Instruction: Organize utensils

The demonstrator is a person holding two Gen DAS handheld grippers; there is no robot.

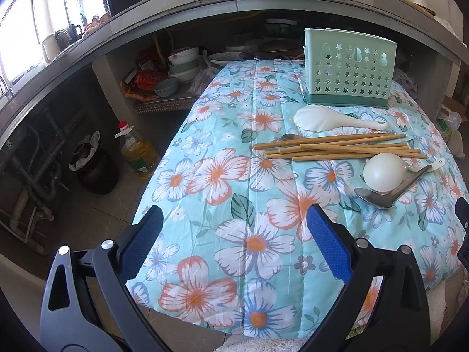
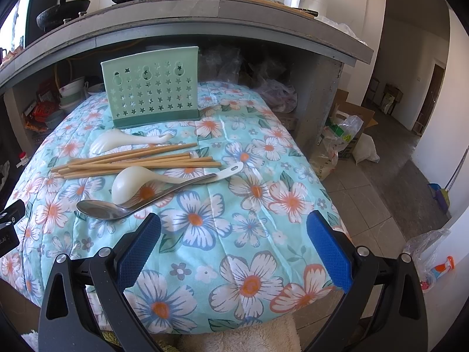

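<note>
Chopsticks lie in a loose wooden bundle just in front of the green holder, with a white rice paddle between them and the holder, so everything sits ready to drop in. Nearer you than the holder lie a white ladle and a steel spoon, handles crossing. Your left gripper and right gripper both gape wide, empty.
</note>
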